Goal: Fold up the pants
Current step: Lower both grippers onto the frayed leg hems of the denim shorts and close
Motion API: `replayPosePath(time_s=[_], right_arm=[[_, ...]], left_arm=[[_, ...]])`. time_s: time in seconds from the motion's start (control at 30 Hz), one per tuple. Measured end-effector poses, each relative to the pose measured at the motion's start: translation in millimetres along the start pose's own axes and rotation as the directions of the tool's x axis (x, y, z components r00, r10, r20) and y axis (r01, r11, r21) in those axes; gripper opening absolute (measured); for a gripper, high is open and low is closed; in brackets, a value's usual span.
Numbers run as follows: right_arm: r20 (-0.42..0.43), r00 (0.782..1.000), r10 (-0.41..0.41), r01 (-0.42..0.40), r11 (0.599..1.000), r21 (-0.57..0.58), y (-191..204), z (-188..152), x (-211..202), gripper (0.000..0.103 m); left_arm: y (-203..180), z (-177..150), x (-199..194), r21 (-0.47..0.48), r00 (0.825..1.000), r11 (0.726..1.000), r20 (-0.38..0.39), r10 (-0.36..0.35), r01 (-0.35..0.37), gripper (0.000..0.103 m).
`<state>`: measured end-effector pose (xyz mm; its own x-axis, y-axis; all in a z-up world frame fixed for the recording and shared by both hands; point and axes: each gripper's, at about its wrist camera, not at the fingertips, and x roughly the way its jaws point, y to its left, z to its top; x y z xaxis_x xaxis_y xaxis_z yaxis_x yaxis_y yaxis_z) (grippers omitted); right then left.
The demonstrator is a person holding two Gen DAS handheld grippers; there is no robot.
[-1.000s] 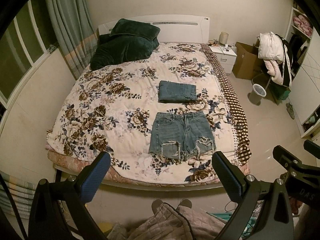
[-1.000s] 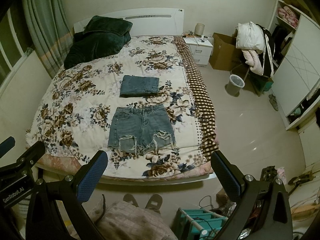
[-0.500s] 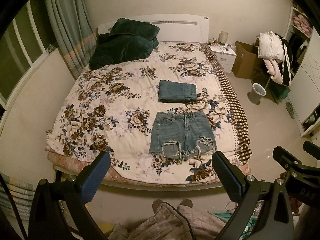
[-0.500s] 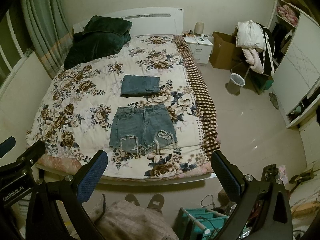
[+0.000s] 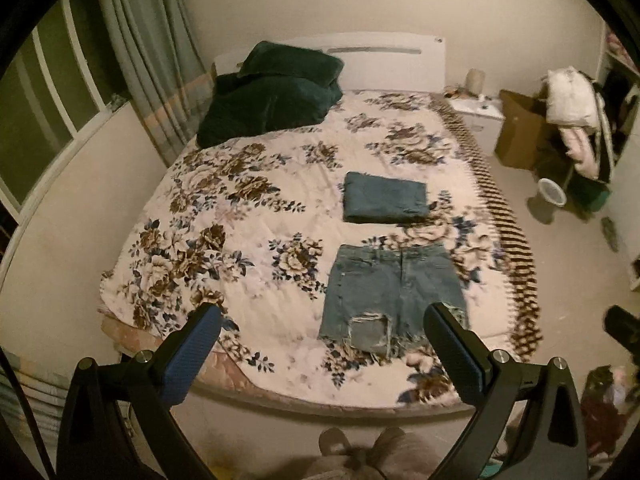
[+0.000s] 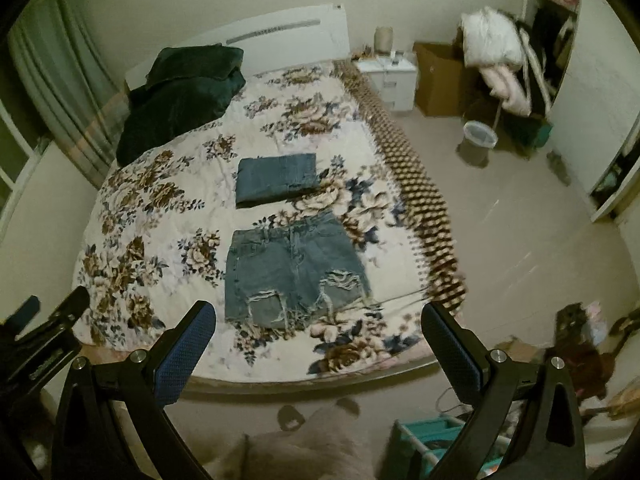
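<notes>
A pair of ripped denim shorts [image 5: 394, 294] lies flat on the floral bedspread [image 5: 224, 216], waistband toward the headboard; it also shows in the right wrist view [image 6: 294, 272]. A folded pair of jeans [image 5: 385, 198] lies just beyond it, also in the right wrist view [image 6: 276, 178]. My left gripper [image 5: 322, 322] is open and empty, held above the foot of the bed. My right gripper [image 6: 318, 320] is open and empty, also above the foot of the bed. Both are well clear of the shorts.
A dark green quilt [image 5: 272, 92] is piled at the head of the bed. A white nightstand [image 6: 386, 76], cardboard box [image 6: 438, 78], bin [image 6: 478, 142] and clothes rack [image 6: 500, 56] stand on the right. A turquoise rack [image 6: 420, 440] is by my feet. Curtains [image 5: 152, 52] hang at left.
Both grippers have moved closer to the bed, so the shorts look larger. The right view has tilted and shifted. Both stay open and empty.
</notes>
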<state>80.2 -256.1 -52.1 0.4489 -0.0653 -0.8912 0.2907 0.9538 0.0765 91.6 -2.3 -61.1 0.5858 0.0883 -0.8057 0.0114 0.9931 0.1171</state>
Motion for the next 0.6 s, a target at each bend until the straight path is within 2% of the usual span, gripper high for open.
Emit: replayPosePath(time_s=[0.1, 0.17, 0.23, 0.33, 0.4, 0.43, 0.5, 0.6], right_arm=[[-0.048, 0.999, 0.017, -0.018, 1.0, -0.018, -21, 14, 54, 0.088], [-0.104, 0.993, 0.047, -0.051, 0.998, -0.03, -42, 25, 100, 0.064], [-0.171, 0.981, 0.097, -0.103, 0.994, -0.026, -59, 40, 143, 0.055], [-0.268, 0.951, 0.153, -0.165, 0.986, -0.025, -89, 66, 219, 0.055], [-0.333, 0.925, 0.184, -0.205, 0.978, -0.027, -108, 83, 274, 0.055], [-0.374, 0.906, 0.198, -0.224, 0.974, -0.026, -119, 93, 307, 0.055], [-0.42, 0.885, 0.202, -0.242, 0.969, -0.043, -134, 107, 356, 0.056], [-0.518, 0.824, 0.229, -0.308, 0.949, -0.071, -151, 122, 437, 0.061]], left_arm=[[-19, -1, 55, -0.01, 0.995, 0.996, -0.052, 0.083, -0.083, 0.103], [-34, -3, 85, 0.001, 0.986, 0.99, -0.089, 0.144, -0.144, 0.103], [-54, -6, 124, 0.0, 0.973, 0.984, -0.15, 0.174, -0.176, 0.103], [-87, -11, 172, 0.01, 0.948, 0.971, -0.214, 0.237, -0.241, 0.103], [-118, -16, 209, 0.013, 0.919, 0.954, -0.264, 0.292, -0.299, 0.103], [-129, -19, 227, 0.006, 0.908, 0.952, -0.298, 0.294, -0.306, 0.103], [-157, -29, 269, -0.031, 0.885, 0.952, -0.379, 0.269, -0.303, 0.103], [-192, -47, 320, -0.106, 0.86, 0.953, -0.468, 0.204, -0.283, 0.103]])
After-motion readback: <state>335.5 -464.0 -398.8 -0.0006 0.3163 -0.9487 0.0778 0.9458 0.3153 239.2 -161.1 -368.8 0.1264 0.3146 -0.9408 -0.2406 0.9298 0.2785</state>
